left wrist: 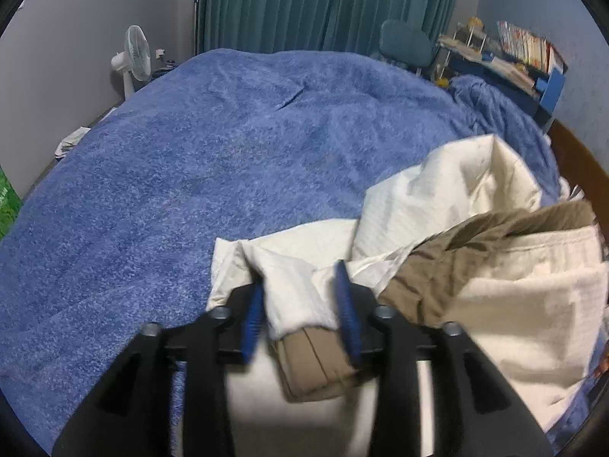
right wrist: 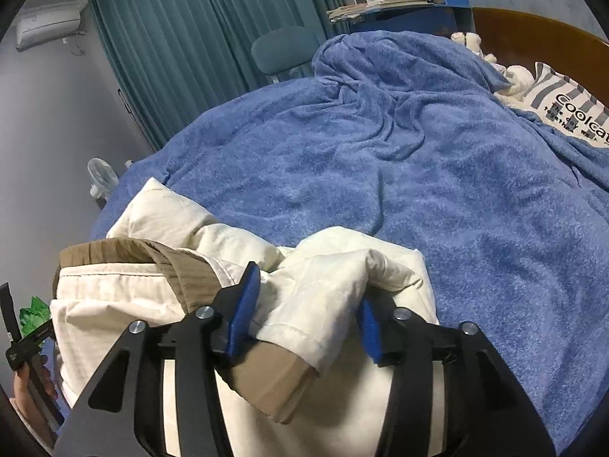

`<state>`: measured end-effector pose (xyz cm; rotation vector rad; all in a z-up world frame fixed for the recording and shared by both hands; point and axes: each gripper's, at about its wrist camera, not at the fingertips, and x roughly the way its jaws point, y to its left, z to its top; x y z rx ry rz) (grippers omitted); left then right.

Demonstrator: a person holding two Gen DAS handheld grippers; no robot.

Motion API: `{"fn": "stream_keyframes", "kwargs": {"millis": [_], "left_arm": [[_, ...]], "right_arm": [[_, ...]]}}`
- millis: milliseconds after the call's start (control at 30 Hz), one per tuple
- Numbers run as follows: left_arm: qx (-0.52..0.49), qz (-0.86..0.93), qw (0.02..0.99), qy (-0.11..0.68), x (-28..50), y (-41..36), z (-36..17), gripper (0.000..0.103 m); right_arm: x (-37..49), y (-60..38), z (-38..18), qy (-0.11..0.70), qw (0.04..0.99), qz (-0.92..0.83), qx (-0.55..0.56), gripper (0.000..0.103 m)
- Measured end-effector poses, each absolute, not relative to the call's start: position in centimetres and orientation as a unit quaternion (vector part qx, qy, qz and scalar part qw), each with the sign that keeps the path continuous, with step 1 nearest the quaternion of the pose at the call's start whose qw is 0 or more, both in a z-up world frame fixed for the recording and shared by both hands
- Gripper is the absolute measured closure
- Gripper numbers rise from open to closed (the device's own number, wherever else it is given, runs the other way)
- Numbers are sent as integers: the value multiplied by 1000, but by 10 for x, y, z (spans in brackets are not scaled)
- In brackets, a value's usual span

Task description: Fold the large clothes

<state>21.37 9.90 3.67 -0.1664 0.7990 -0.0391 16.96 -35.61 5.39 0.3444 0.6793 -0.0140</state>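
A cream jacket with tan lining and tan cuffs lies bunched on a blue blanket (left wrist: 190, 144). In the left wrist view the jacket (left wrist: 475, 228) fills the lower right. My left gripper (left wrist: 300, 304) has its blue pads on either side of a cream sleeve end with a tan cuff (left wrist: 316, 361), jaws fairly wide. In the right wrist view the jacket (right wrist: 133, 297) fills the lower left. My right gripper (right wrist: 308, 308) straddles the other sleeve and its tan cuff (right wrist: 266, 384), jaws also wide. The left gripper's edge and a hand show at the far left (right wrist: 23, 346).
A teal curtain (left wrist: 323, 3), a white fan (left wrist: 131, 57), a teal chair (left wrist: 407, 43) and a blue shelf with books (left wrist: 525, 61) stand beyond the bed. A striped pillow (right wrist: 571, 110) and a wooden headboard (right wrist: 533, 34) lie at the right.
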Motion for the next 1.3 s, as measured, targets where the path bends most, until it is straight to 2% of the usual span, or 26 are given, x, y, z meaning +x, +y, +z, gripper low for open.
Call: {"fn": "stream_keyframes", "kwargs": {"millis": [133,200,300,567,700,933,1133,1233,1267,1300], "left_arm": [[-80,9,932,352,206,98,53,7],[-60,15,941,333,201,93,62,7],[-57,1,939,339,202,89,65,7],[-27,-10,934,357,200,88,58,7],[6,-32,928,372,197,92,52,7],[56,-83,912,397,223,109,33,7],[79,-134,915,372,249,106,29,8],[54,-167,902,393,262,106,25,43],[51,-168,901,398,265,106,23,58],[49,-178,900,395,265,105,23,68]], "right_arm": [[166,-355,63,322,930,0,178,41],[163,-354,69,312,932,13,184,20],[157,-348,82,291,940,16,175,7],[147,-345,104,260,960,-6,106,7],[159,-366,81,293,951,-23,93,7],[191,-401,33,344,927,8,148,7],[229,-395,14,373,910,102,147,14],[241,-396,10,395,896,129,157,44],[242,-396,10,400,893,131,158,71],[240,-395,12,395,895,138,156,78]]}}
